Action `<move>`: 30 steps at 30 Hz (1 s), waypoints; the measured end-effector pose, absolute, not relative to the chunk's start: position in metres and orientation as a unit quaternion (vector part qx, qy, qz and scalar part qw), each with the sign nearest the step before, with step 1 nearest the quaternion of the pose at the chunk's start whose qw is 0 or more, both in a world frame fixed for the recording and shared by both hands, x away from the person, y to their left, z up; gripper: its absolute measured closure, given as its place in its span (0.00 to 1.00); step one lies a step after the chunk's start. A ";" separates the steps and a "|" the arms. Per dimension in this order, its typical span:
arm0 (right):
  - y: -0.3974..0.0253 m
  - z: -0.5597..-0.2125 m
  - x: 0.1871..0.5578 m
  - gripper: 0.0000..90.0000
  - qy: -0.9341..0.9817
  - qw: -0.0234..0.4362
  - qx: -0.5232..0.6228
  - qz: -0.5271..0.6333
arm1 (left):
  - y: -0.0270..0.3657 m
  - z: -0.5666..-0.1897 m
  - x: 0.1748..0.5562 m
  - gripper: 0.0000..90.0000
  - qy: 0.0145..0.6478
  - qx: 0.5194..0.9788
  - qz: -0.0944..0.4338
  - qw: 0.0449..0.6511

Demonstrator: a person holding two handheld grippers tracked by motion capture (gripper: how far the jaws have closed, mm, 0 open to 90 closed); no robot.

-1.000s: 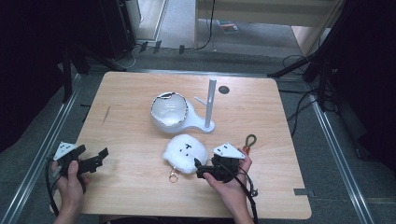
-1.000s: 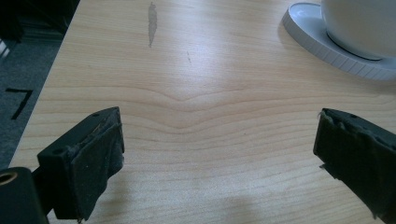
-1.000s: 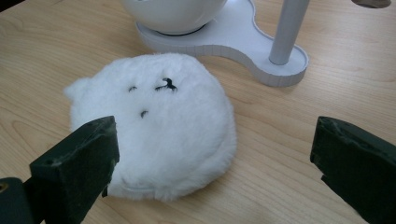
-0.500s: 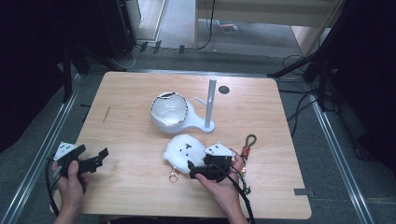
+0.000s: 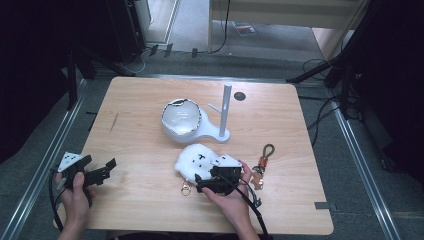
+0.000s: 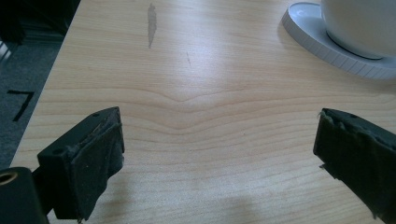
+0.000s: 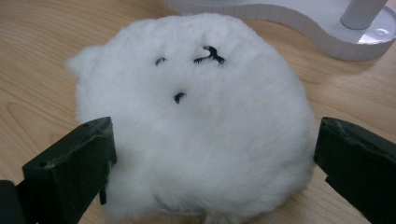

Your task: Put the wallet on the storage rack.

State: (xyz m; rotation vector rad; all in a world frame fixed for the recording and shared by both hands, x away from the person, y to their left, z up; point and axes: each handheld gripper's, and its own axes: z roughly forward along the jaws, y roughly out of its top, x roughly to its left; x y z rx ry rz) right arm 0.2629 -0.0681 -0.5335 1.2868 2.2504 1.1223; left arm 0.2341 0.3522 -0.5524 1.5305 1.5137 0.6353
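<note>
A white fluffy plush (image 5: 195, 157) with a small stitched black face lies on the wooden table (image 5: 135, 100), front of centre. My right gripper (image 5: 200, 183) sits just in front of it, held by a hand. In the right gripper view the plush (image 7: 196, 116) lies between the open jaws of that gripper (image 7: 215, 154), and I cannot tell whether they touch the fur. My left gripper (image 5: 108, 169) rests near the front left of the table. It (image 6: 219, 149) is open over bare wood with nothing between its jaws.
A white stand with a bowl (image 5: 181, 119) and an upright post (image 5: 226, 107) sits behind the plush. A keychain with a green loop (image 5: 263, 159) lies right of my right hand. A small gold ring (image 5: 186, 190) lies in front of the plush. A dark disc (image 5: 240, 96) sits at the back.
My right gripper has moved left and forward to the plush, whose body now lies between its open jaws. The left gripper has stayed in place.
</note>
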 end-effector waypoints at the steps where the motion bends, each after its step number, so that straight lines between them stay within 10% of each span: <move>1: -0.067 -0.535 0.264 0.00 0.787 0.160 0.450 0.390 | 0.352 -0.552 0.234 0.03 0.607 0.615 0.256 0.433; 15: -0.057 -0.551 0.268 0.00 0.788 0.158 0.464 0.372 | 0.352 -0.552 0.234 0.03 0.607 0.616 0.254 0.432; 30: -0.052 -0.552 0.261 0.25 0.795 0.177 0.445 0.372 | 0.351 -0.553 0.235 0.04 0.609 0.616 0.257 0.429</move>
